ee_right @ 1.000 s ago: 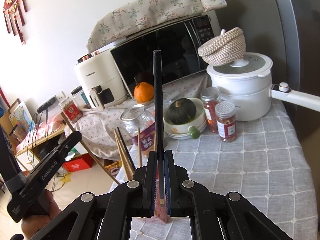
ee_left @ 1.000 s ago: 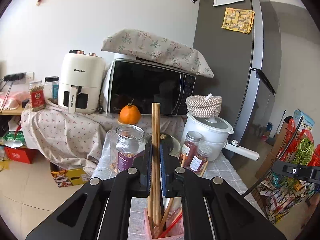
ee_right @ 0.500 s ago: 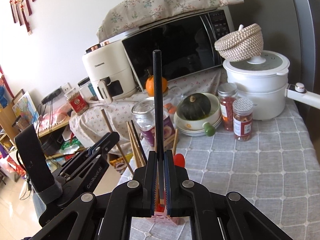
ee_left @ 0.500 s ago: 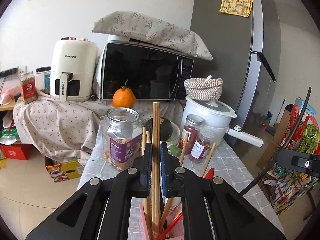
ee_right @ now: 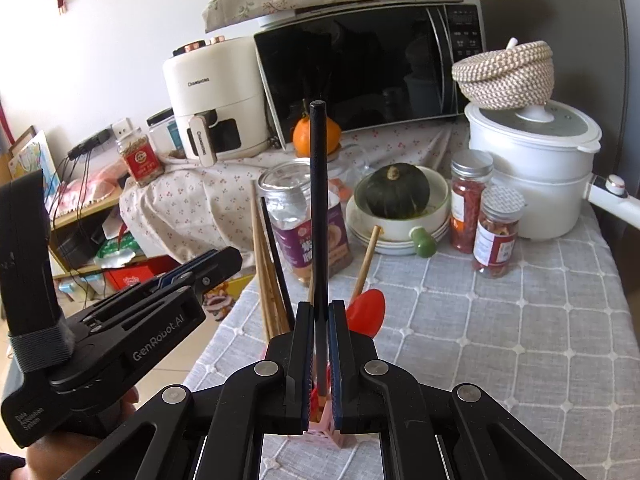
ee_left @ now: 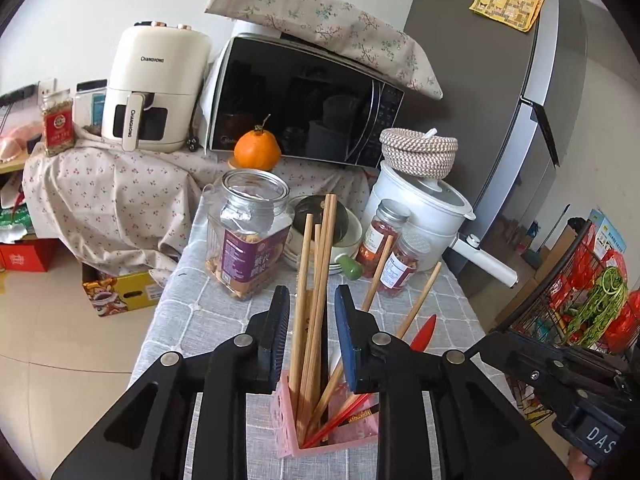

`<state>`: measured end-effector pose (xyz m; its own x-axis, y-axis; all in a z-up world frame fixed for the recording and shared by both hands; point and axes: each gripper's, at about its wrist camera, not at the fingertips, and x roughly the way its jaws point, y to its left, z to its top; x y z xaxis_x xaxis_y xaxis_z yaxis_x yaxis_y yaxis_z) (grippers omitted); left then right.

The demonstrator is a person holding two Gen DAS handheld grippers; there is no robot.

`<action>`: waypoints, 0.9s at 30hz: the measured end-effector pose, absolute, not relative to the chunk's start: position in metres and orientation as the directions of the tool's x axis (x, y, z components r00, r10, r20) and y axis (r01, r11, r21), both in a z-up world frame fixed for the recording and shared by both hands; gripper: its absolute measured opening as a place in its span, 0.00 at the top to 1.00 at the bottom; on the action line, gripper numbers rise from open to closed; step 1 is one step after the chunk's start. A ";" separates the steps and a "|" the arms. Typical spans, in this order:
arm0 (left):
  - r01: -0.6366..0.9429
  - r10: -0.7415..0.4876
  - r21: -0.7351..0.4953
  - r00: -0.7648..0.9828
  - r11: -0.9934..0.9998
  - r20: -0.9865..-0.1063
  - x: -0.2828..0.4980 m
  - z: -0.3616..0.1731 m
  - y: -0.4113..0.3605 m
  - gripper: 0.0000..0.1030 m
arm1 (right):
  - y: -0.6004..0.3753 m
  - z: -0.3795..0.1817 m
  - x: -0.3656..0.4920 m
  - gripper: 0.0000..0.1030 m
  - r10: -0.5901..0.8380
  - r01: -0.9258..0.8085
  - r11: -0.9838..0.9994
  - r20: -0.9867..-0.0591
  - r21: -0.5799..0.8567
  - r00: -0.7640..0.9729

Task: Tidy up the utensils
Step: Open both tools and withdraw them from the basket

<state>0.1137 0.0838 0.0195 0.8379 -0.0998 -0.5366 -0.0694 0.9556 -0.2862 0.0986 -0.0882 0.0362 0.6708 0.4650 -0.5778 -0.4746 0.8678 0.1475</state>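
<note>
Fingers of the left gripper are opening off the wooden chopsticks, which a second ago they clamped; these now stand loose in the pink holder at six o'clock on the tabletop, delivered. Right gripper, tilted downward, stays clamped on the black chopstick over the holder

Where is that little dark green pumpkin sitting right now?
In the right wrist view the pumpkin sits in a white bowl on the grey tablecloth, between the big glass jar and two red spice jars.
</note>
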 end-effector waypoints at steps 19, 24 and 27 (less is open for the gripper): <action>-0.123 -0.054 -0.201 0.714 0.972 -0.698 0.081 0.002 0.097 0.27 | -0.096 0.029 0.102 0.65 0.514 -0.467 0.849 -0.585 0.246 0.627; -0.128 -0.032 -0.170 0.700 0.977 -0.714 0.066 0.002 0.085 0.19 | -0.123 0.039 0.084 0.43 0.491 -0.437 0.867 -0.566 0.240 0.663; -0.118 -0.022 -0.145 0.698 0.982 -0.715 0.056 0.004 0.073 0.16 | -0.141 0.041 0.073 0.31 0.455 -0.408 0.886 -0.572 0.219 0.682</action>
